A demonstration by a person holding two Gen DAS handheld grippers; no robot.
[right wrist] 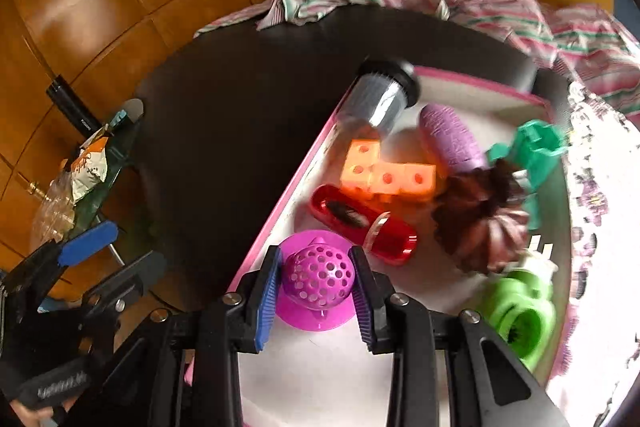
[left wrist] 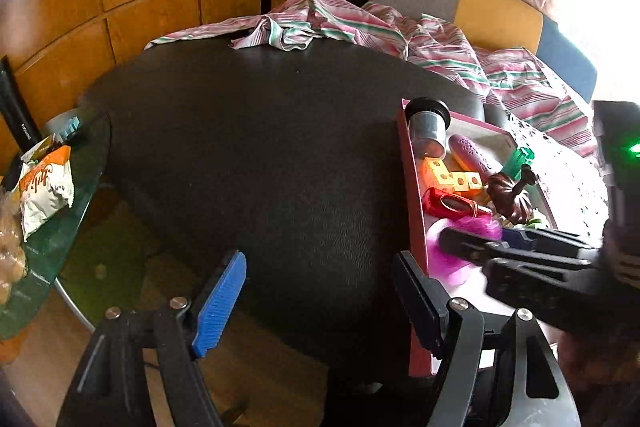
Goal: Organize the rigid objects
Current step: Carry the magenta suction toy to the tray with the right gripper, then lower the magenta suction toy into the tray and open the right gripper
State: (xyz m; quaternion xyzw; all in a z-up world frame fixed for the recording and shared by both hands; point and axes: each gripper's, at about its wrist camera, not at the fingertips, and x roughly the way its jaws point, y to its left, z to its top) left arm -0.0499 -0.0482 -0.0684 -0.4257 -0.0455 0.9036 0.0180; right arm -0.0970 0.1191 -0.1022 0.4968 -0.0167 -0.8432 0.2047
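Note:
My right gripper (right wrist: 318, 279) is shut on a magenta perforated strainer (right wrist: 320, 267), its blue pads pressing both sides of the dome, just above the near end of a pink-rimmed tray (right wrist: 280, 187). In the tray lie a grey cup with a black lid (right wrist: 376, 99), a purple case (right wrist: 452, 139), orange blocks (right wrist: 384, 175), a red case (right wrist: 360, 223), a brown ribbed piece (right wrist: 484, 219) and a green ring toy (right wrist: 520, 315). My left gripper (left wrist: 318, 267) stands open and empty over the black table (left wrist: 260, 147), left of the tray (left wrist: 412, 179).
A striped cloth (left wrist: 400, 27) lies bunched along the table's far edge and right side. A glass side table (left wrist: 60, 227) at the left carries snack bags (left wrist: 44, 191). Wooden panels stand behind, and a grey and yellow chair back (left wrist: 492, 11) rises at the far right.

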